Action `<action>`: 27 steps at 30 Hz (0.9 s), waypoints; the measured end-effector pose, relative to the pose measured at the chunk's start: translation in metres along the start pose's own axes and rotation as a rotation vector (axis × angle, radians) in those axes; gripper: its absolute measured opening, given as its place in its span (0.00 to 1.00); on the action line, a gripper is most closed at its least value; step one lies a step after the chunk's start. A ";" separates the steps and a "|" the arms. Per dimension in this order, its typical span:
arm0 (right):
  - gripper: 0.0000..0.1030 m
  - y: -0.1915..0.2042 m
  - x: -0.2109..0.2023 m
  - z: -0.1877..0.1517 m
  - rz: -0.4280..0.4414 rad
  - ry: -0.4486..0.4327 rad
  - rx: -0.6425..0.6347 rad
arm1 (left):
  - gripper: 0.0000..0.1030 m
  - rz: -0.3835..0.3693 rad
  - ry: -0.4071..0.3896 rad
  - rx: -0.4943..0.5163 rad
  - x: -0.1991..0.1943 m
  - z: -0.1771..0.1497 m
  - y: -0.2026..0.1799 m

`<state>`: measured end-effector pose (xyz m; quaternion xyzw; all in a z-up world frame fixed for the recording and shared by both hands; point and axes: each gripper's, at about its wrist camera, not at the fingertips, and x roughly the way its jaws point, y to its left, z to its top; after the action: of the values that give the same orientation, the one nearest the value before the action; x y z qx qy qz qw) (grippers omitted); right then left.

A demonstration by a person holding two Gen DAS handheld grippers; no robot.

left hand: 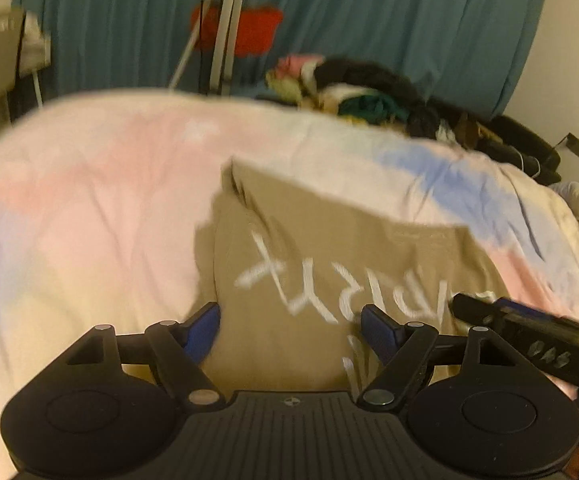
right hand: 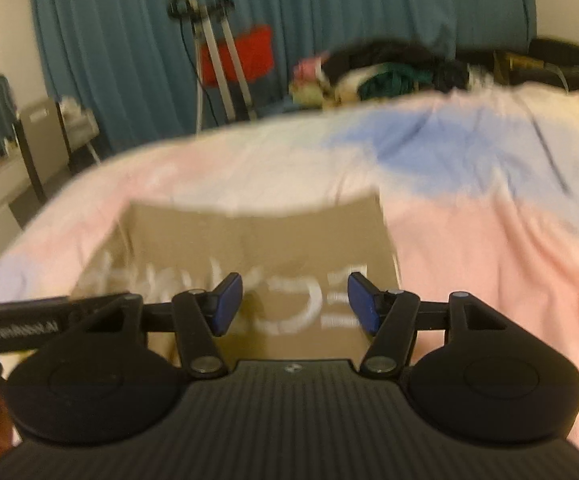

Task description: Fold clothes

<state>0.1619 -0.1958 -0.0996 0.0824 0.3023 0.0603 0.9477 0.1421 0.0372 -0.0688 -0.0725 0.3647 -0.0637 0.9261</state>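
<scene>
A tan shirt [left hand: 309, 248] with white lettering lies folded on a pastel pink and blue bedspread [left hand: 89, 200]. My left gripper [left hand: 291, 326] is open and empty, just above the shirt's near edge. The right gripper shows at the right of the left wrist view [left hand: 529, 332]. In the right wrist view the same shirt [right hand: 249, 232] lies ahead. My right gripper [right hand: 295, 304] is open and empty over its near part. The left gripper's body [right hand: 29, 320] enters from the left.
A pile of mixed clothes [left hand: 361, 96] lies at the bed's far side, also seen in the right wrist view [right hand: 377, 72]. A teal curtain [left hand: 329, 12], a tripod [left hand: 225, 40] and a red object [left hand: 257, 28] stand behind. A cabinet [right hand: 45, 136] stands at left.
</scene>
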 end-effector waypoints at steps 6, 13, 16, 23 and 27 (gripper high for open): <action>0.60 0.003 0.009 -0.011 -0.018 0.026 -0.006 | 0.77 0.006 0.004 0.015 -0.004 -0.005 -0.003; 0.60 -0.001 0.009 -0.012 -0.012 0.026 0.017 | 0.84 -0.185 -0.012 -0.110 -0.060 -0.013 0.004; 0.60 0.000 0.009 -0.012 -0.014 0.026 0.023 | 0.83 -0.272 0.097 -0.207 -0.050 -0.021 0.012; 0.58 -0.003 0.008 -0.012 -0.013 0.021 0.037 | 0.80 -0.304 0.231 -0.556 0.007 -0.037 0.048; 0.58 -0.003 0.007 -0.012 -0.015 0.017 0.036 | 0.62 -0.308 0.174 -0.763 0.019 -0.040 0.074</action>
<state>0.1607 -0.1961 -0.1137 0.0967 0.3120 0.0486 0.9439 0.1335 0.1033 -0.1237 -0.4583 0.4239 -0.0677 0.7783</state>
